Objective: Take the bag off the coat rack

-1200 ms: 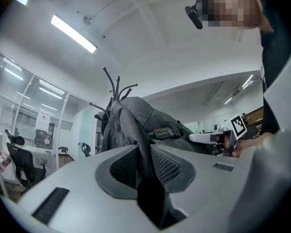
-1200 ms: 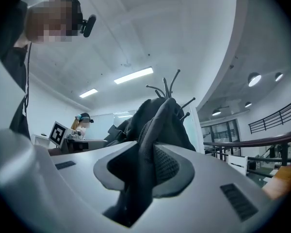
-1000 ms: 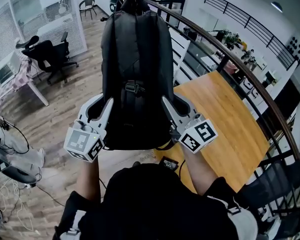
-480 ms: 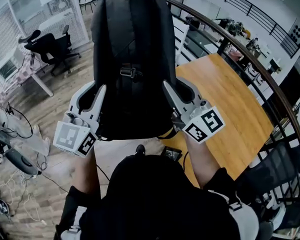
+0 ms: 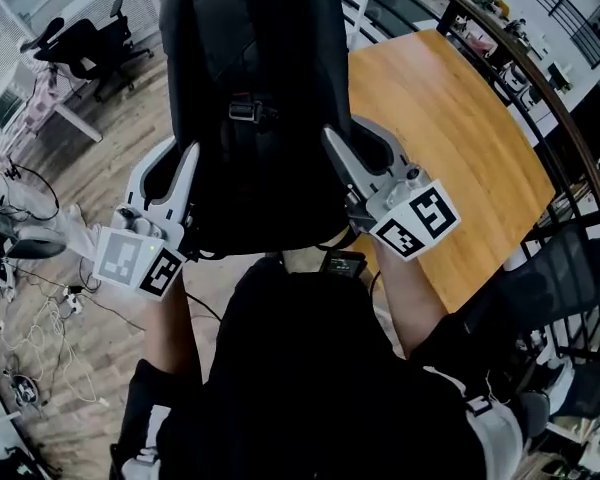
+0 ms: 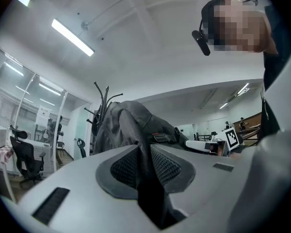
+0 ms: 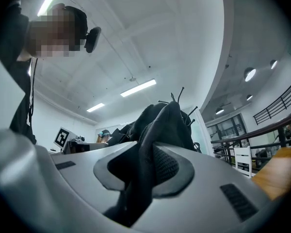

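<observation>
Left of the wooden table (image 5: 450,148) and its far-edge railing (image 5: 540,98), the black bag (image 5: 255,108) stood roughly upright, long axis vertical, left gripper (image 5: 176,158) and right gripper (image 5: 348,136) each clamped on its side fabric.

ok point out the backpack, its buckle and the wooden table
backpack (image 5: 280,48): head view, on the upper back panel
buckle (image 5: 242,109): head view, on the middle of the clasp
wooden table (image 5: 450,138): head view, on the bare tabletop
</observation>
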